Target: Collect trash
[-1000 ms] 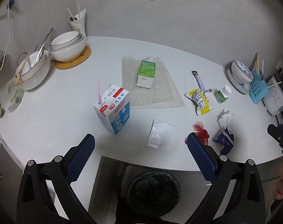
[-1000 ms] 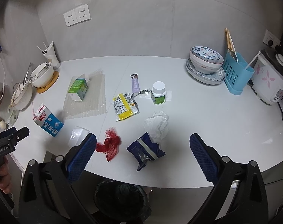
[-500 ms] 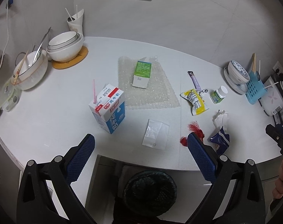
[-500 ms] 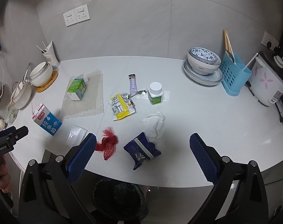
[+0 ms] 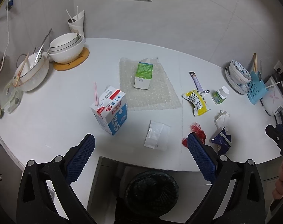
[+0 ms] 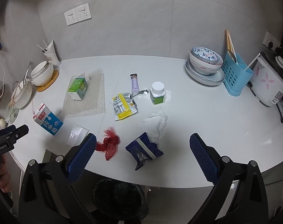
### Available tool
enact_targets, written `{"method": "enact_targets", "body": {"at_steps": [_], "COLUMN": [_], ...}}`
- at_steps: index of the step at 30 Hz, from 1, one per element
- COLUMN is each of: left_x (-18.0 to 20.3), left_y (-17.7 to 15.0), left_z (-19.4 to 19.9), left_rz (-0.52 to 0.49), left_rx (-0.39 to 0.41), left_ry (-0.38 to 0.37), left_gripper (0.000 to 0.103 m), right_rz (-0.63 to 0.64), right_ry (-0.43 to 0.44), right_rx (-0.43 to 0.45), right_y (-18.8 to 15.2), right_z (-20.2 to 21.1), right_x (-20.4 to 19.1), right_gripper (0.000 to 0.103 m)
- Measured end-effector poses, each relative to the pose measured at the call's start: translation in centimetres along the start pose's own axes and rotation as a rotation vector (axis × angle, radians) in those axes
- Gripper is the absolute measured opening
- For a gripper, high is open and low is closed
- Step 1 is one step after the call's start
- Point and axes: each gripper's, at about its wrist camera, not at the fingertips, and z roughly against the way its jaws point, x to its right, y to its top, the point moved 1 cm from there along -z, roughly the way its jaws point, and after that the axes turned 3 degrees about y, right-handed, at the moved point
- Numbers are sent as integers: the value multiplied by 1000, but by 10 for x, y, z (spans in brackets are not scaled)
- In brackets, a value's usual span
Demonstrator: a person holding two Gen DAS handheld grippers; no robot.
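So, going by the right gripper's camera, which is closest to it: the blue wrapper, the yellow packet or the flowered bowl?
1. Blue wrapper, near the counter's front edge, between the open fingers.
2. Yellow packet, mid-counter, slightly left.
3. Flowered bowl, far back right by the wall.

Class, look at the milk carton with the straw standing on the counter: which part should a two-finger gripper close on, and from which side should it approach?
Grip the milk carton across its two broad flat faces, around mid-body, coming from above and the counter's front edge. It stands upright and box-shaped, so parallel faces suit flat pads. Stay below the top, where the straw sticks up. The open left gripper looks nearest.
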Motion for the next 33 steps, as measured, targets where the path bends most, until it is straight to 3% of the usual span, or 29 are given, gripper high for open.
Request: {"method": "enact_targets", "body": {"at_steps": [33], "left_x": [-3], "left_y": [-4], "left_z": [6], "left_rz": [-4], "left_rx": [0], "left_ry": [30], "left_gripper": [97], "right_rz": [22], "right_ry": [33], "right_rx": [-8], "right_y": [-8], "right_z": [1], "right_x": [-6], "right_gripper": [95]}}
